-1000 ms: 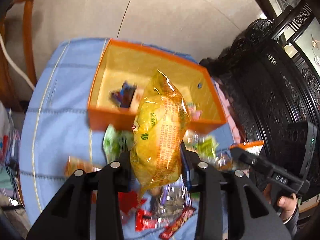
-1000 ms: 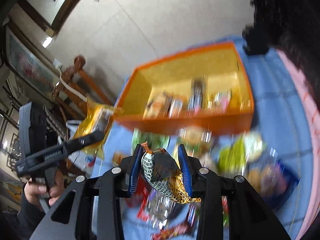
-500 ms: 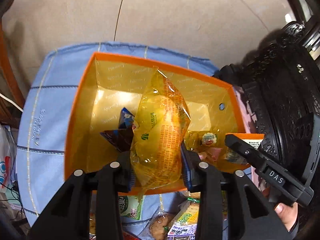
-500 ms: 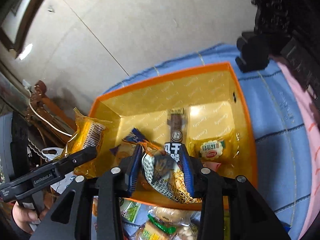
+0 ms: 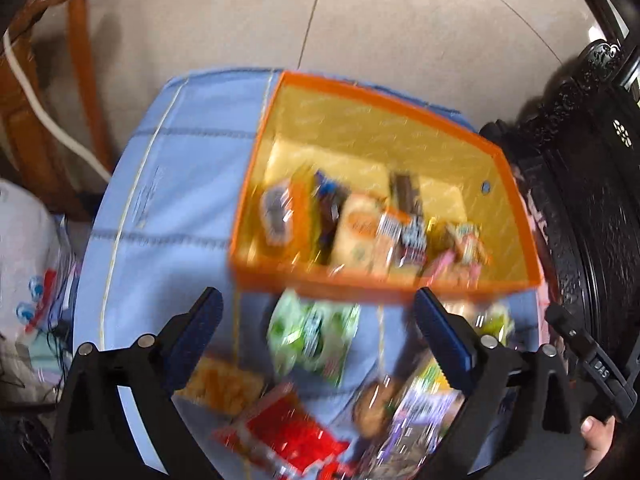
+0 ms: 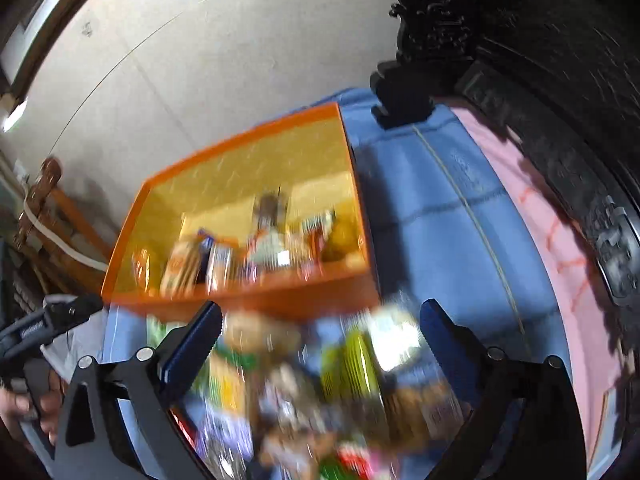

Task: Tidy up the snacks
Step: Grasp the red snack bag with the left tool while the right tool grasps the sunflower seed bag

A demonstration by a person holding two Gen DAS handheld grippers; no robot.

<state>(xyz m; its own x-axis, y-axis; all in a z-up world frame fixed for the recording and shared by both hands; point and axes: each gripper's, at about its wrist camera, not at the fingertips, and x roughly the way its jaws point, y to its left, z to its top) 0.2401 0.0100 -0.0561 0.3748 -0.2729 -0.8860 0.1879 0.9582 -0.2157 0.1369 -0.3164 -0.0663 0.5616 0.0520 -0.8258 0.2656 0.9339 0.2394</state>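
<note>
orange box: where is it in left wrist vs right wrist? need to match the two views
Left wrist: orange box upper center-right, on the blue tablecloth, beyond the open fingers.
Right wrist: orange box center-left, its near wall just above the fingers.
Shared landmark: the black carved furniture, to the right of the box in both.

A lived-in home room.
Pale tiled floor (image 5: 380,40), a carved dark wooden cabinet (image 6: 540,60), a wooden chair (image 5: 32,120), and a table under a blue checked cloth (image 5: 180,200) with pink edging.
</note>
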